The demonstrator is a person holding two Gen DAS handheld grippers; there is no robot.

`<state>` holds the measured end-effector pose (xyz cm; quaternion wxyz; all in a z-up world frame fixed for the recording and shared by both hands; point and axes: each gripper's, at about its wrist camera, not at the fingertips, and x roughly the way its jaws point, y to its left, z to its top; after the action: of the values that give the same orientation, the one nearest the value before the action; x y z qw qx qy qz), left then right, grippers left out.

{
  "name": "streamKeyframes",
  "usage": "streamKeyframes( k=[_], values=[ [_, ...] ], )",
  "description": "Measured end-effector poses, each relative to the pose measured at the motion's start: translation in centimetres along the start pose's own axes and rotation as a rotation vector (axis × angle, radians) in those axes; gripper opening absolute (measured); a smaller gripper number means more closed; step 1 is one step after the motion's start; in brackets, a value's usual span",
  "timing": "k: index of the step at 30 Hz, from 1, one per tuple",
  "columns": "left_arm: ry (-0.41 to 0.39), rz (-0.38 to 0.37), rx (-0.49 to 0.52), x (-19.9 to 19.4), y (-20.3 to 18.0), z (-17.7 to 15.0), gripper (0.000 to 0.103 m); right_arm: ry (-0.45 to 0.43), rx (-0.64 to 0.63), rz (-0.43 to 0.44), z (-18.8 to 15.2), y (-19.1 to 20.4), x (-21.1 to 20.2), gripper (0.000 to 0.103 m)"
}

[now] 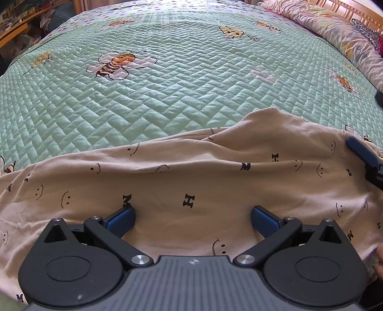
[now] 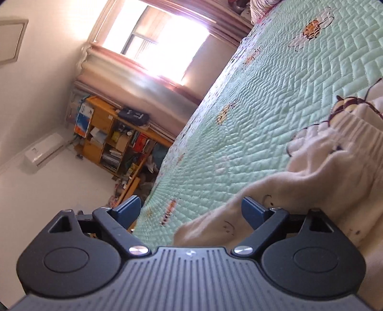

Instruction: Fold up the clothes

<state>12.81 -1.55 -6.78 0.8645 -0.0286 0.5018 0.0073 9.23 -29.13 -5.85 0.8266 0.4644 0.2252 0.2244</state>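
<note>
A beige garment (image 1: 191,181) printed with smiley faces and letters lies spread and wrinkled across the near part of a green quilted bed cover (image 1: 167,83). My left gripper (image 1: 192,216) is open just above the cloth, holding nothing. My right gripper (image 1: 363,155) shows at the garment's right edge. In the right wrist view the right gripper (image 2: 191,210) is open and rolled sideways, with the garment (image 2: 311,172) and its elastic waistband (image 2: 354,129) beside its right finger, nothing between the jaws.
The bed cover (image 2: 275,95) carries bee prints. A floral pillow (image 1: 335,31) and wooden headboard (image 1: 354,12) lie at the far right. A wooden shelf (image 2: 112,138) full of books, a window (image 2: 158,43) and an air conditioner (image 2: 45,148) stand beyond the bed.
</note>
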Motion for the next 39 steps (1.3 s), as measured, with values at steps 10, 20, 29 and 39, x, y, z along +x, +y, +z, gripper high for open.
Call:
streamKeyframes(
  k=[10,20,29,39],
  values=[
    [-0.014,-0.168,-0.118,-1.1,3.0,0.7,0.102,0.005,0.058,-0.043,-0.7,-0.4,1.4,0.096],
    [-0.128,-0.556,-0.222,-3.5,6.0,6.0,0.102,-0.071,0.095,0.306,4.4,3.7,6.0,0.097],
    [0.124,-0.789,-0.275,3.1,5.1,10.3,0.102,0.118,0.222,0.58,3.5,-0.8,10.2,0.101],
    [0.195,-0.775,-0.143,6.1,3.4,11.6,0.102,0.118,0.258,0.623,4.2,-1.6,10.0,0.103]
  ],
)
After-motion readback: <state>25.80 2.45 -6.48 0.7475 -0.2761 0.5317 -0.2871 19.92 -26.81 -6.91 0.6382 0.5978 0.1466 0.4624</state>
